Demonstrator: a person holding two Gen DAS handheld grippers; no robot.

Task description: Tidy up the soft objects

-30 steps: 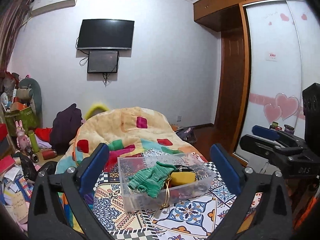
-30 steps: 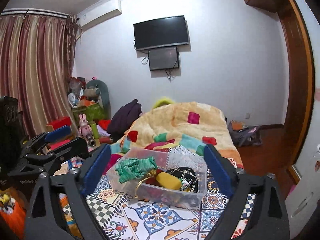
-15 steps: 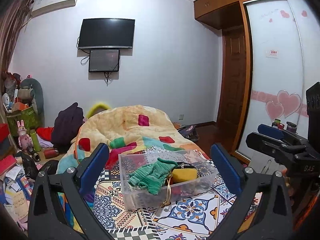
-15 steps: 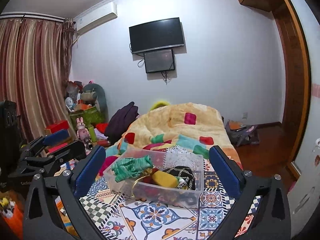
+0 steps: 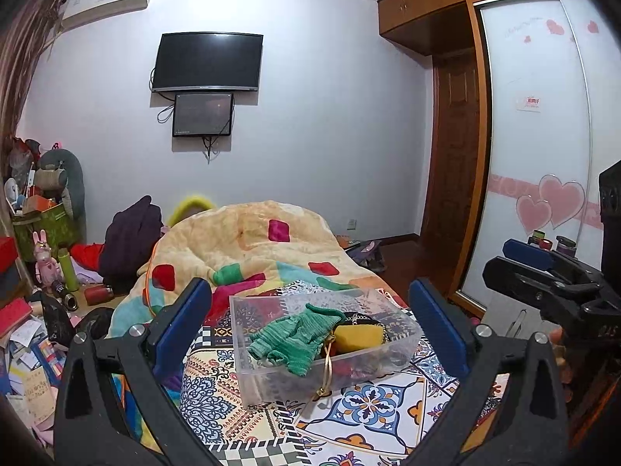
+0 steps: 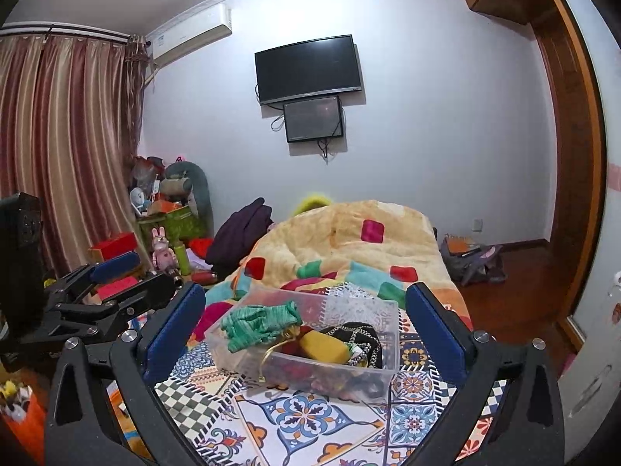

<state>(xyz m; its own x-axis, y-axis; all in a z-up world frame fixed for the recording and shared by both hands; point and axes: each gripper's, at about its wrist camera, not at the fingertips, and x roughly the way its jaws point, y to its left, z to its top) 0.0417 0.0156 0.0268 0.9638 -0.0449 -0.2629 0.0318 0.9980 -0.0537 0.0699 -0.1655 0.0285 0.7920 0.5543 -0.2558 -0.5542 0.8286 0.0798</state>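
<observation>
A clear rectangular plastic bin (image 5: 271,380) (image 6: 382,312) sits on the patterned bedspread, open at the top. A green ribbed knitted glove (image 5: 295,336) (image 6: 260,322) lies draped over its near-left rim, fingers hanging outward. Just beside it rests a yellow soft pouch (image 5: 357,336) (image 6: 322,347), touching a black-and-white patterned fabric piece (image 6: 359,339). A thin gold ribbon loop (image 5: 327,369) (image 6: 271,353) hangs over the bin's front wall. Darker items lie underneath, unclear.
</observation>
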